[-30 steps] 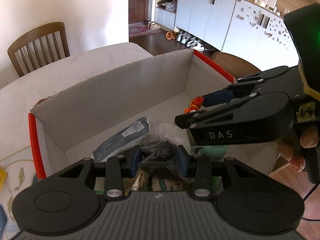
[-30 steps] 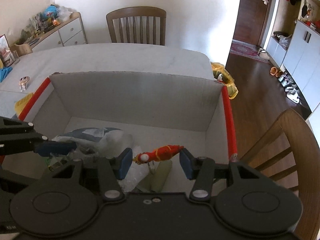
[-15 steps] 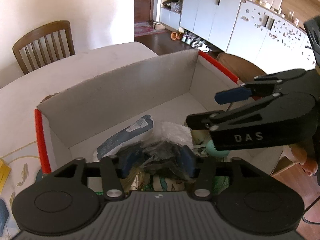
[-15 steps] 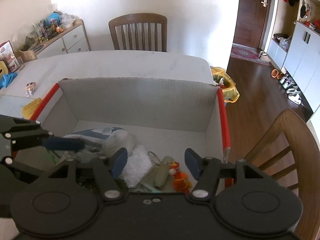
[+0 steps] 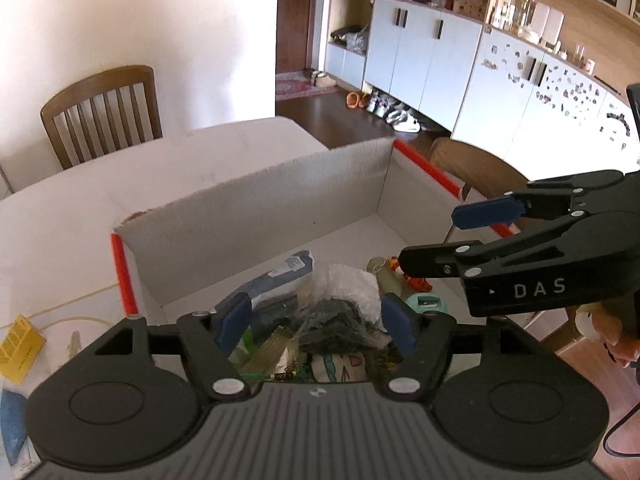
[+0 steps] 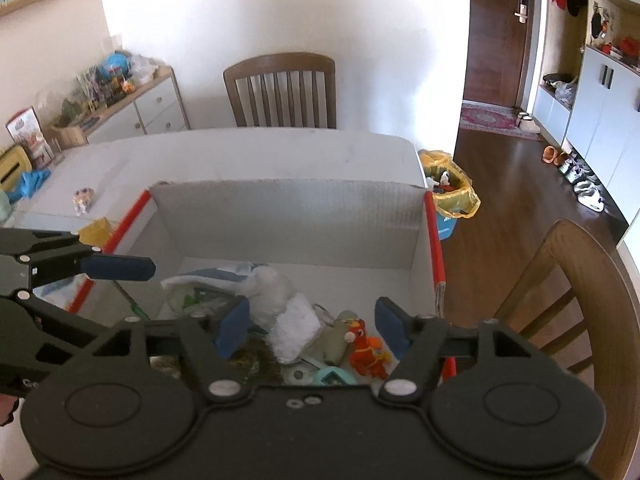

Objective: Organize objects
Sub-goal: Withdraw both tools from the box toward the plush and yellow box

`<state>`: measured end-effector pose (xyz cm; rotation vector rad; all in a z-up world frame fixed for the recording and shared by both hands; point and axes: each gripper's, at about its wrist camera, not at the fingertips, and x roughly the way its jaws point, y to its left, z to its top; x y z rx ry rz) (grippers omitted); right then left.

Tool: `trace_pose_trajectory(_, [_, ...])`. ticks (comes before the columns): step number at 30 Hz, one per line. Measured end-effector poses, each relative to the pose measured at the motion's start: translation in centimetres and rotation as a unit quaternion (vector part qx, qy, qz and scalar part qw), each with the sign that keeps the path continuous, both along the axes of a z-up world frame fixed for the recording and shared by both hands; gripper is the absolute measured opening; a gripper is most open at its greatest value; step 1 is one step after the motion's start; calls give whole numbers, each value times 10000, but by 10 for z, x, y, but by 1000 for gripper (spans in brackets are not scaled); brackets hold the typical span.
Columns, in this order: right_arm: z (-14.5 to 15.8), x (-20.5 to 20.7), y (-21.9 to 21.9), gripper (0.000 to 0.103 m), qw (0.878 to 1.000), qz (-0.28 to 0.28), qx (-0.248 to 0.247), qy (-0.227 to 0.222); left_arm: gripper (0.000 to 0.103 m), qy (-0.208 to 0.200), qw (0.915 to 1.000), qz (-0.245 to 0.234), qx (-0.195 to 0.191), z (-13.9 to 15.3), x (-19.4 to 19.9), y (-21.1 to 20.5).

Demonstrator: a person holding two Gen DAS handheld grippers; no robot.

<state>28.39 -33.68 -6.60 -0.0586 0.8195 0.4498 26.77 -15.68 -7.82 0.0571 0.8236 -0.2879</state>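
Observation:
A cardboard box [image 5: 280,208] with red-taped edges [image 6: 434,240] stands on the white table. Inside lie a dark crinkled bag [image 5: 340,320], a white plastic wad [image 6: 294,330], a blue-and-white packet [image 5: 280,276], a red toy chicken [image 6: 366,350] and a teal ring [image 5: 426,304]. My left gripper [image 5: 316,322] hovers over the bag, jaws opening, its pads clear of the bag. My right gripper [image 6: 310,326] hangs above the box, jaws opening, with nothing held; the toy chicken lies below it. In the left wrist view the right gripper [image 5: 436,240] reaches in from the right.
Wooden chairs stand behind the table [image 6: 280,90] and to the right of the box [image 6: 576,292]. A yellow-lined waste bin [image 6: 450,188] sits past the table's corner. A yellow packet [image 5: 18,346] and a small figurine [image 6: 83,198] lie on the table.
Both grippers opened and rose. The left one let go of the dark bag, which now rests in the box. The right one dropped the red toy chicken into the box.

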Motion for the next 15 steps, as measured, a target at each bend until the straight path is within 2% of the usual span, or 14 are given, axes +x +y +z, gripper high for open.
trace_pose_trajectory(3, [8,-6,0,72,9999,-28,97,-73,72,-108,9999,25,-20,9,-8,5])
trace_pose_trajectory(6, [17,-13,2,79,9997,-57,203,-155,73,-173,9998,75,-73,17,-16,13])
trace_pose_trajectory(8, [24,-21,5,82,9993,-62,227,-278,77,-247,9996,120,-100,22,-22,20])
trace_pose_trajectory(15, [45,-43,17,89,9974,-112,527,-471,82,-489,9986,131,-178,41,-44,48])
